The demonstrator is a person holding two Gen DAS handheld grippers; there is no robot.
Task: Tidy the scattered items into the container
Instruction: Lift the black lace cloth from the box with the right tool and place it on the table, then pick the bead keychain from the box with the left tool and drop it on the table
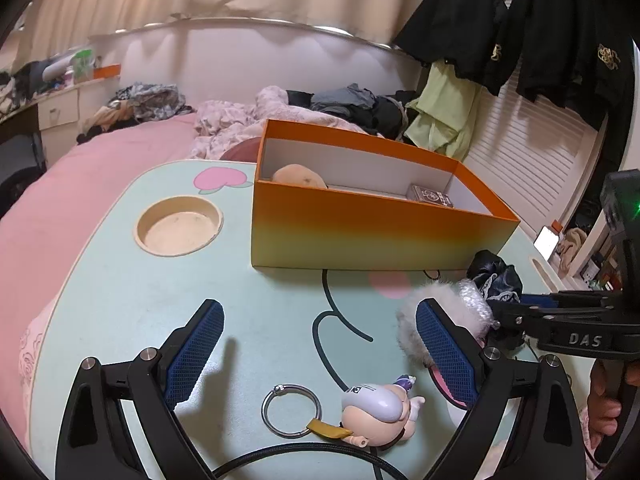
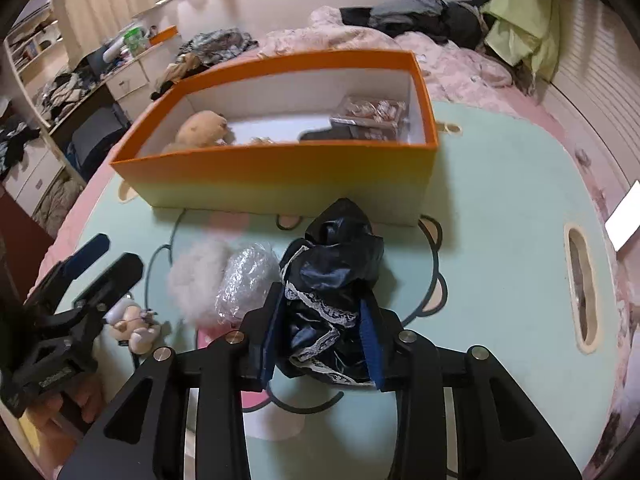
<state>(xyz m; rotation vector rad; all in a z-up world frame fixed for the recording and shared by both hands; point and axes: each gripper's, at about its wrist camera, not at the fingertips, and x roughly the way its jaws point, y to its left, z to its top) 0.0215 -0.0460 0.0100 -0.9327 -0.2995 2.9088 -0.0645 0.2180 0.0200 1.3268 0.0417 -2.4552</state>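
My right claw (image 2: 320,332) is clamped on the dark satin cloth with lace trim (image 2: 332,280), bunched on the mint bench (image 2: 500,240) just in front of the orange box (image 2: 280,176). My left claw (image 1: 320,356) stands wide with nothing between its pads, over a metal ring (image 1: 291,410) and small figurine (image 1: 378,406). A grey fluffy pompom (image 2: 196,276) lies beside the cloth. A plush toy (image 2: 202,128) sits inside the box.
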